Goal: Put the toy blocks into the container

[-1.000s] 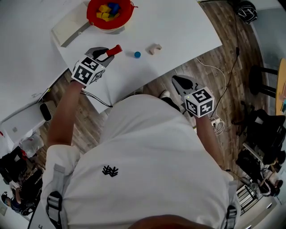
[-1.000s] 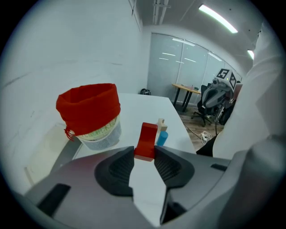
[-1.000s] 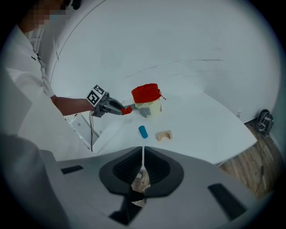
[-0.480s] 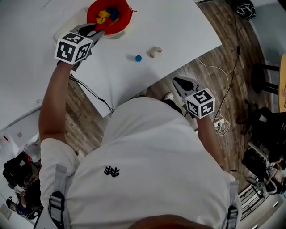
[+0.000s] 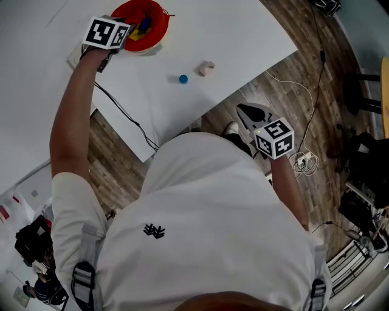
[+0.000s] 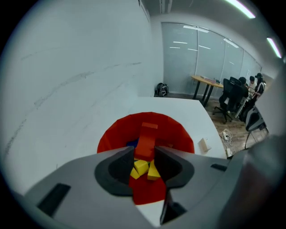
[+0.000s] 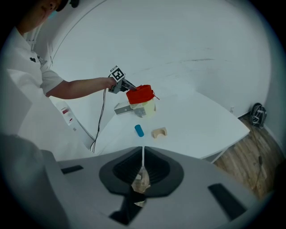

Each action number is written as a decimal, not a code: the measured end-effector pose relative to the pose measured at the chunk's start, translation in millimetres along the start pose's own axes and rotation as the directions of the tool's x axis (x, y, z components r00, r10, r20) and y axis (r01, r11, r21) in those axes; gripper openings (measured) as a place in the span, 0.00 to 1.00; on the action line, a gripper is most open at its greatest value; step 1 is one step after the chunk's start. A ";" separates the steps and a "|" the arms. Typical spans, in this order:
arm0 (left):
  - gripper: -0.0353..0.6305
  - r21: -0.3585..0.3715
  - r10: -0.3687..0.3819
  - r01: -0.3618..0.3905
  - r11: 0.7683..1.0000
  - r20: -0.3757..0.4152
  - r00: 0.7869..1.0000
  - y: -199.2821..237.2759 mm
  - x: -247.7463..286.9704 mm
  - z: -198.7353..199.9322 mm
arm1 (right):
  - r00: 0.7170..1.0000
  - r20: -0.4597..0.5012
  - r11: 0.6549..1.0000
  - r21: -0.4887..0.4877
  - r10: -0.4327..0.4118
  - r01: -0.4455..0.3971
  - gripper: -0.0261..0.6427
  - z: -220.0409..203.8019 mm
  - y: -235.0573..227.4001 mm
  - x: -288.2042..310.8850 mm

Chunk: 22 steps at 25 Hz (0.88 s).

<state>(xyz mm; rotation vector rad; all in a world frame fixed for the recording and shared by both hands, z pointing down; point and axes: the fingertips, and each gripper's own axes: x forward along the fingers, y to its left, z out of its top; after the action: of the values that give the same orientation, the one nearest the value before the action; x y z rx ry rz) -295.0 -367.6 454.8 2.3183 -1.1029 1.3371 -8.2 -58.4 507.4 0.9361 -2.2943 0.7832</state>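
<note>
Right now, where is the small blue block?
Head view: the blue block lies on the white table, just left of the beige arch block, down-right of the red container.

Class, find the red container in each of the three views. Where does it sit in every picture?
Head view: red container at the top edge, left of centre.
Left gripper view: red container in the centre, just beyond the fingers.
Right gripper view: red container just above centre, small.
Shared landmark: the beige arch block lying near it.

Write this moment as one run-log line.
left gripper: shut on red rectangular block over red bowl | right gripper: shut, empty | loose: blue cylinder, beige arch block
</note>
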 end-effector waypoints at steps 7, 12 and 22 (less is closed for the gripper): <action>0.27 -0.005 -0.012 0.011 1.000 -0.115 0.993 6.4 31.5 -4.5 | 1.000 0.010 0.999 0.039 -0.018 0.017 0.06 -6.1 -2.9 -7.7; 0.27 0.063 -0.028 0.044 0.997 -0.229 0.973 3.1 40.9 -10.9 | 0.999 0.018 0.998 0.061 -0.034 0.033 0.06 -9.7 -4.4 -13.6; 0.27 0.214 -0.026 0.146 0.966 -0.482 0.876 -8.7 56.1 -37.6 | 0.998 0.030 0.994 0.090 -0.062 0.059 0.06 -16.0 -9.7 -20.2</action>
<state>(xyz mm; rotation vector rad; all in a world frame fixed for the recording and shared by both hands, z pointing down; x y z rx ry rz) -296.2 -368.7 522.9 1.9806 -0.6988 1.9605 15.5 -44.5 508.1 1.0607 -2.2633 0.8564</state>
